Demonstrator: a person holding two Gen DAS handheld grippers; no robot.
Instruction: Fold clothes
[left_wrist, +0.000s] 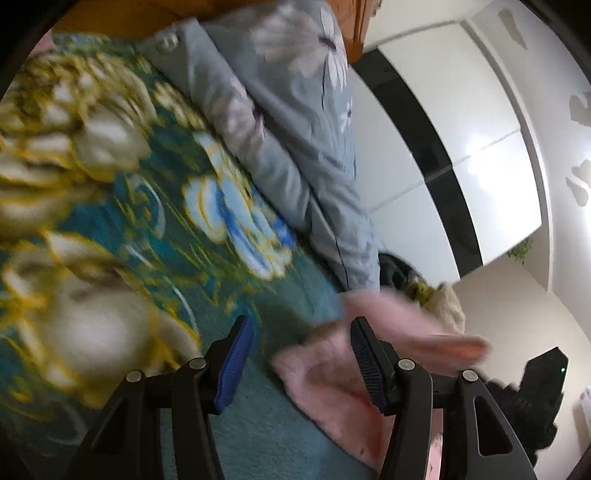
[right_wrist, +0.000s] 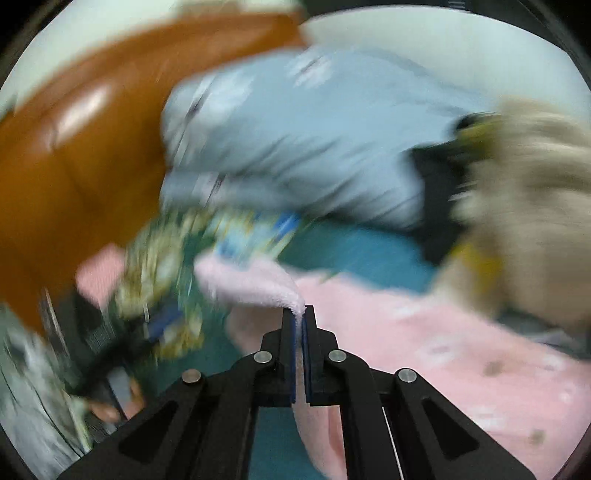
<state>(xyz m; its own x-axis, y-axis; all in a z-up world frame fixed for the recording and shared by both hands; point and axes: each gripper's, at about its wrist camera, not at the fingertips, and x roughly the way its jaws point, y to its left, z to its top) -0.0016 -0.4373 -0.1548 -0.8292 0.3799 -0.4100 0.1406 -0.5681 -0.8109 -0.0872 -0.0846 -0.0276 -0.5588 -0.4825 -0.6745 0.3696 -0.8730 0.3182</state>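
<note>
Jaws of the right gripper (right_wrist: 299, 314) are pressing together on a fluffy corner of the pink garment (right_wrist: 255, 280), which is drooping to the left from the pinch. Jaws of the left gripper (left_wrist: 301, 345) are standing apart, with the pink garment's (left_wrist: 332, 384) near edge lying just beside the right-hand pad; nothing is being squeezed between them, though blur is making the contact hard to judge.

Under both grippers the teal floral blanket (left_wrist: 155, 221) is spreading over the bed, giving open room to the left of the garment. Along its far edge a grey flowered quilt (left_wrist: 291, 122) is bunching up against the orange headboard (right_wrist: 62, 155). On the right, a beige plush heap (right_wrist: 528, 206) is crowding the blanket's edge, and a pink printed sheet (right_wrist: 461, 354) is lying near the right gripper.
</note>
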